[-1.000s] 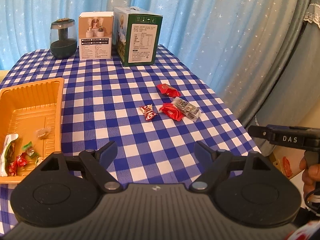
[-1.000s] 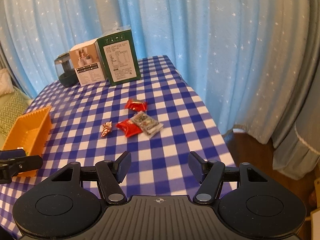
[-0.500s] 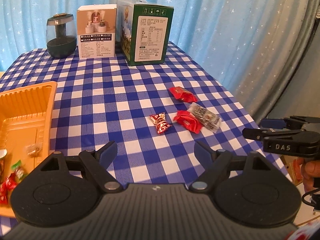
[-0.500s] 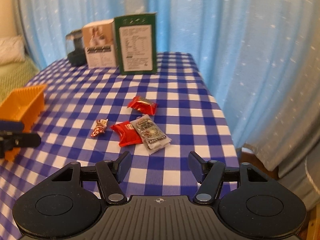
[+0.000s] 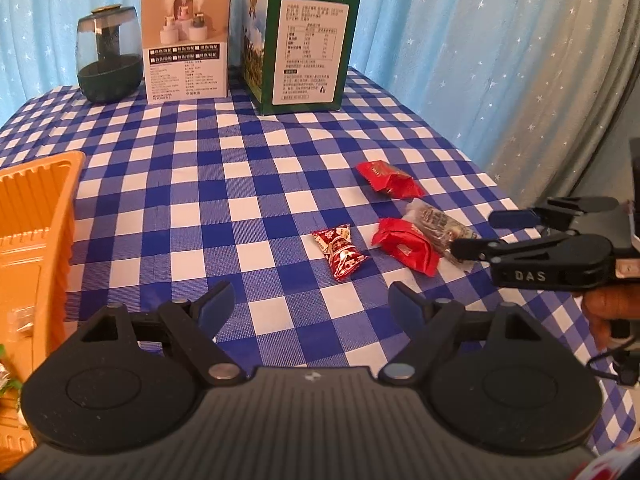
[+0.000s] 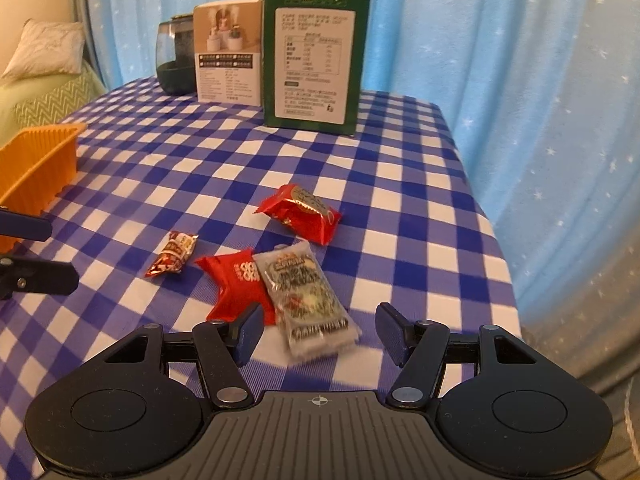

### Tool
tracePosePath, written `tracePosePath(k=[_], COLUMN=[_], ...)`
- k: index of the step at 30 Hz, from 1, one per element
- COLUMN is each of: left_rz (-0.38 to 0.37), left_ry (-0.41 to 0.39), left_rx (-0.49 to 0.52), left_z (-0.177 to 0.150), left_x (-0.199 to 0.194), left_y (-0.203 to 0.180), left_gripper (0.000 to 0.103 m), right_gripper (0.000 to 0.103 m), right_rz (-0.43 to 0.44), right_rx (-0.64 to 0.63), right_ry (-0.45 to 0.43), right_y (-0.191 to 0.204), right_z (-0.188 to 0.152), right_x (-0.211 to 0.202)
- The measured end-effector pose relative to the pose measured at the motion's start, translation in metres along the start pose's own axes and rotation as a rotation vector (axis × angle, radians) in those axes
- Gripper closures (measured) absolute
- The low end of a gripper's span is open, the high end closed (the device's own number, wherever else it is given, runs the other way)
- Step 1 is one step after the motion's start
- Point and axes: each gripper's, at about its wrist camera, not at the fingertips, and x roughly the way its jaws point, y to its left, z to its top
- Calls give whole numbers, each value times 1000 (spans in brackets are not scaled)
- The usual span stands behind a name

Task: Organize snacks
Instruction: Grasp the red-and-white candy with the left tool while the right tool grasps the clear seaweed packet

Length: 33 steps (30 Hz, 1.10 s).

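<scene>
Several snacks lie on the checked tablecloth: a small red patterned candy [image 5: 339, 253] [image 6: 173, 253], a red packet [image 5: 406, 245] [image 6: 236, 282], a clear grey packet [image 5: 438, 227] [image 6: 306, 298] leaning on it, and a second red packet [image 5: 388, 179] [image 6: 300, 213] farther back. My right gripper [image 6: 320, 334] is open, its jaws on either side of the near end of the grey packet; it also shows in the left wrist view [image 5: 476, 234]. My left gripper [image 5: 310, 308] is open and empty, short of the candy. The orange tray [image 5: 36, 216] [image 6: 38, 160] stands at the left.
A green box [image 5: 304, 40], a white box [image 5: 186, 42] and a dark glass jar [image 5: 108, 60] stand at the back of the table. The table's right edge drops off beside the snacks [image 6: 496, 248]. Blue starred curtains hang behind. The tray holds a few wrapped snacks [image 5: 10, 376].
Both grippers have moved forward toward the snacks. The right gripper has come low over the grey packet, which now lies between its open jaws. The snacks have not moved.
</scene>
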Motion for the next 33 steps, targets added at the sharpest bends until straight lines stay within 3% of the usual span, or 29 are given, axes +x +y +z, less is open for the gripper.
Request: tracePosePath(k=[4,9,17,26,28,33], left_rz=[12,7,-8,4,1,-9], left_ry=[15,21,9,-5,-5,7], left_rx=[-4,-24,-41,-63,-64,-26], left_z=[-2,-3,4,18,20,24], left_x=[10,19,35,63,68,82], left_y=[2,5,-1,-10,-10,-11], left_gripper=[21,21,24,52,59,64], right_gripper=[41,61,65,65,65,65], right_rz=[8,39,7,-59,-57,-65], right_rx=[-20,-43,94,397,413,400], right_ry=[7,27,46,8,1,-7], right_y=[-2,-2,-6,-12,-10,-3], right_z=[6,10,9,-4,-6,-6], right_x=[19,35,25,-10,-15,-21])
